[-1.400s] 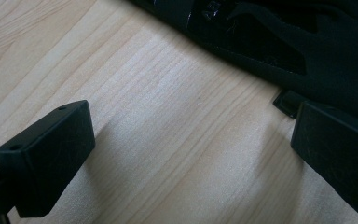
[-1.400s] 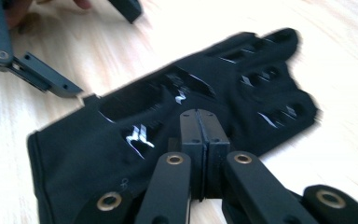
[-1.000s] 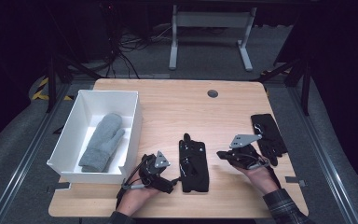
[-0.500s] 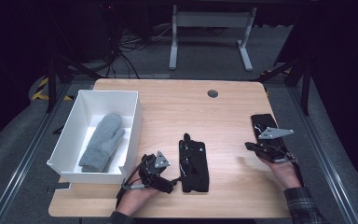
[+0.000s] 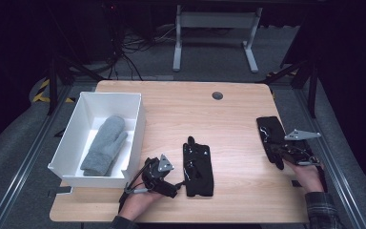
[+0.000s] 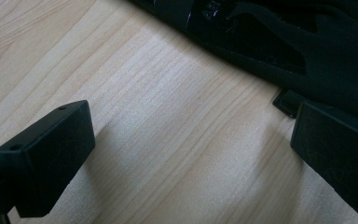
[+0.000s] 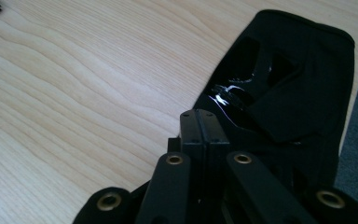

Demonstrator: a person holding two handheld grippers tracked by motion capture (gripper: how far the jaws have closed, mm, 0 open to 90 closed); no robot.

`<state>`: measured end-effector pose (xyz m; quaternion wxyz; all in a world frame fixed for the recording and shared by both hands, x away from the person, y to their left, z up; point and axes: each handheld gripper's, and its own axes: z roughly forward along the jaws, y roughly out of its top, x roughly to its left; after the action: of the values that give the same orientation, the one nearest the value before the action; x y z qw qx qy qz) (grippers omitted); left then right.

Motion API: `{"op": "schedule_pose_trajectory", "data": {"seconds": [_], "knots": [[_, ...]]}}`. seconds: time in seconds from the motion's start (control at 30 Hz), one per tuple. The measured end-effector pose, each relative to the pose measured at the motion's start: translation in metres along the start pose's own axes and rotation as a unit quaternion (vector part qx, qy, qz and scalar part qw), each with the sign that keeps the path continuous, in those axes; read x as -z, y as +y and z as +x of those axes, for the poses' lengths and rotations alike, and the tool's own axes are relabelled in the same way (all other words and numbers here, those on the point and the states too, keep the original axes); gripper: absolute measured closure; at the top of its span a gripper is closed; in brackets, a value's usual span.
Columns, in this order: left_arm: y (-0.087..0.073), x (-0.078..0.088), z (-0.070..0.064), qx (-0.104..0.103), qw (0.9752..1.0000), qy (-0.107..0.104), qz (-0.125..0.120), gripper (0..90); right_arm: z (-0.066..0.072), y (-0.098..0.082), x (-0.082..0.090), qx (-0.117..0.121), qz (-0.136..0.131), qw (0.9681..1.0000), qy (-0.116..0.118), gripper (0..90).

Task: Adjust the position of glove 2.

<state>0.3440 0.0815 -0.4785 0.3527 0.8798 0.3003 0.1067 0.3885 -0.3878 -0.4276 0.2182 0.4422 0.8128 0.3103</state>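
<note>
Two black gloves lie flat on the wooden table. One glove (image 5: pixel 198 167) (image 6: pixel 284 42) lies at the centre front. My left gripper (image 5: pixel 174 180) (image 6: pixel 191 121) rests on the table just left of it, open, with bare wood between its jaws and its right jaw beside the glove's edge. The other glove (image 5: pixel 269 131) (image 7: pixel 303 70) lies near the right edge. My right gripper (image 5: pixel 279 155) (image 7: pixel 199 116) is at this glove's near end, jaws pressed together, tips at the fabric's edge. I cannot tell whether any fabric is pinched.
A white box (image 5: pixel 138 119) at the left holds a grey mitten (image 5: pixel 105 145). A round cable hole (image 5: pixel 217 95) sits at the back of the table. The right gripper is close to the table's right edge (image 5: pixel 295 143), with grey floor beyond.
The right hand has moved rightwards from beside the centre glove to the near end of the right glove. The left gripper and both gloves have stayed where they were.
</note>
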Motion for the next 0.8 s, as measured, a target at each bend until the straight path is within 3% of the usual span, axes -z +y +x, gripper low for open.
{"op": "schedule_pose_trajectory", "data": {"seconds": [0.17,0.3,0.37,0.53,0.8], "knots": [[0.0,0.0,0.0,0.0,1.0,0.0,0.0,0.1,-0.006,-0.005,-0.003,-0.007,0.017,0.9998,-0.008,90.0],[0.0,0.0,0.0,-0.001,1.0,0.001,0.0,0.1,-0.007,-0.008,-0.011,-0.008,0.04,0.9992,0.0,90.0],[0.0,0.0,0.0,-0.001,1.0,0.001,0.0,0.1,-0.006,-0.008,-0.012,-0.011,0.038,0.9992,0.004,90.0],[0.0,0.0,0.0,0.0,1.0,0.0,0.0,0.1,0.004,-0.004,-0.015,0.002,0.037,0.9991,0.022,90.0],[0.0,0.0,0.0,0.0,1.0,0.0,0.0,0.1,0.031,0.008,-0.023,0.036,0.04,0.9969,0.059,90.0]]}}
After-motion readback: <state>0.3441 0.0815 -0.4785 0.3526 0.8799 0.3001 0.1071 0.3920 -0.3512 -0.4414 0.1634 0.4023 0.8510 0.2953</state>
